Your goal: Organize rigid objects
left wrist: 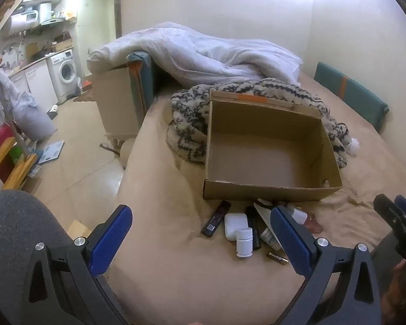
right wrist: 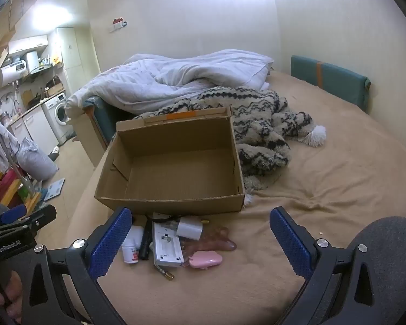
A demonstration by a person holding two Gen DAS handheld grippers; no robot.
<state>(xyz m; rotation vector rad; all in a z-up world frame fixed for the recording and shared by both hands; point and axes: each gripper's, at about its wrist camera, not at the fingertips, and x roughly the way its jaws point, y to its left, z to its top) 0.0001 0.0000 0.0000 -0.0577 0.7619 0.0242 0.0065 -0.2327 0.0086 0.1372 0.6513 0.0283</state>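
Observation:
An empty cardboard box [left wrist: 270, 151] [right wrist: 173, 162] sits on the tan bed. Small items lie just in front of it: a white pill bottle [left wrist: 243, 242] [right wrist: 130, 250], a white case [left wrist: 234, 224], a black remote [left wrist: 216, 218], a black stick [right wrist: 145, 243], a white flat device [right wrist: 166, 246], a white charger [right wrist: 189, 228], a pink oval object [right wrist: 205, 259], a clear pinkish piece [right wrist: 222, 239] and a battery [left wrist: 277, 257] [right wrist: 163, 271]. My left gripper [left wrist: 200, 241] is open, hovering before the pile. My right gripper [right wrist: 200, 239] is open above the items.
A patterned fuzzy blanket [right wrist: 262, 127] and a white duvet [right wrist: 170, 78] lie behind the box. A teal cushion [right wrist: 330, 81] leans at the wall. The bed edge drops to the floor at left [left wrist: 75, 162], with a washing machine [left wrist: 65, 71] and shelves beyond.

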